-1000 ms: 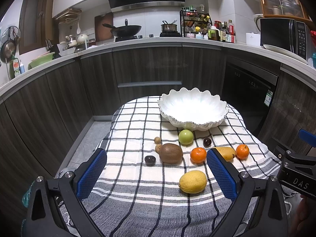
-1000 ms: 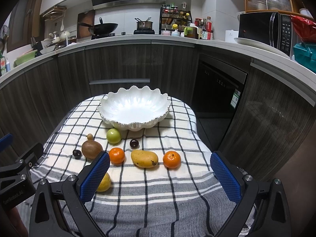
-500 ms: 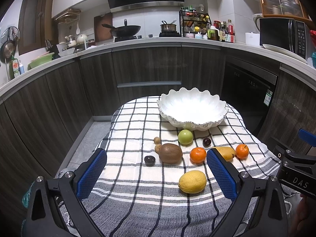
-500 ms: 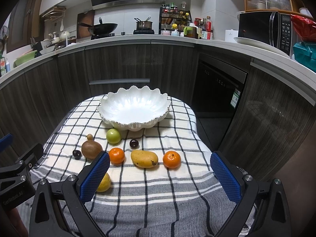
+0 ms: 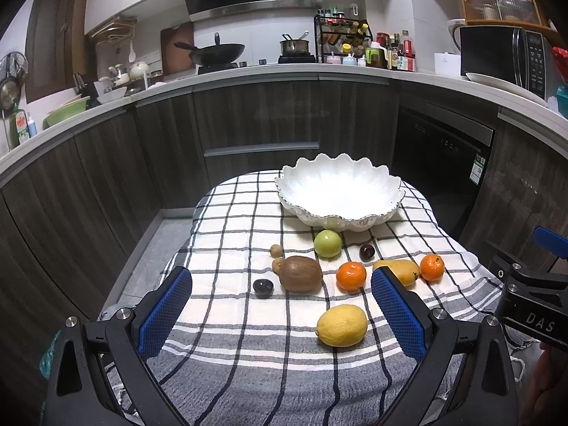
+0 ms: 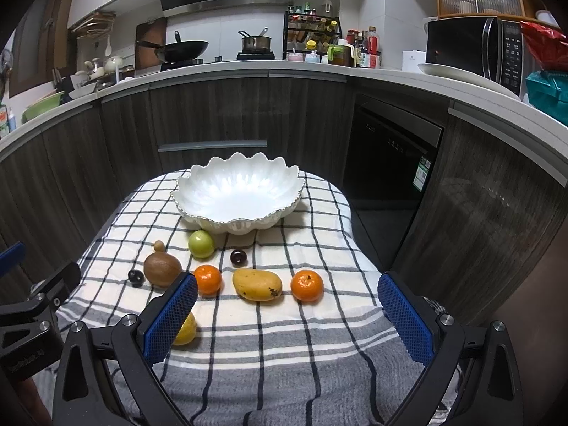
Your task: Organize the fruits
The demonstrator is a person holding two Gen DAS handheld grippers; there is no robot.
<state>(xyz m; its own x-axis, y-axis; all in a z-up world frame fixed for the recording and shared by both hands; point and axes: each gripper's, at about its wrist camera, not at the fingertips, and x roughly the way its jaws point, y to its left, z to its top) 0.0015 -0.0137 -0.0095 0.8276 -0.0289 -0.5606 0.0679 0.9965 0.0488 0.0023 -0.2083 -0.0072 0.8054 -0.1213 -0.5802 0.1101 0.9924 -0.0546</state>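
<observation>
Your left gripper (image 5: 280, 310) and right gripper (image 6: 287, 314) both spread wide, empty, fruit before the white bowl (image 5: 340, 195), lemon (image 5: 342, 325) nearest you

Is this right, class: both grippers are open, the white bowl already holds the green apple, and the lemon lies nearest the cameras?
One thing is wrong. The white bowl holds nothing; the green apple lies on the checked cloth just in front of it, as the right wrist view shows. Left gripper and right gripper are open, lemon nearest.
</observation>
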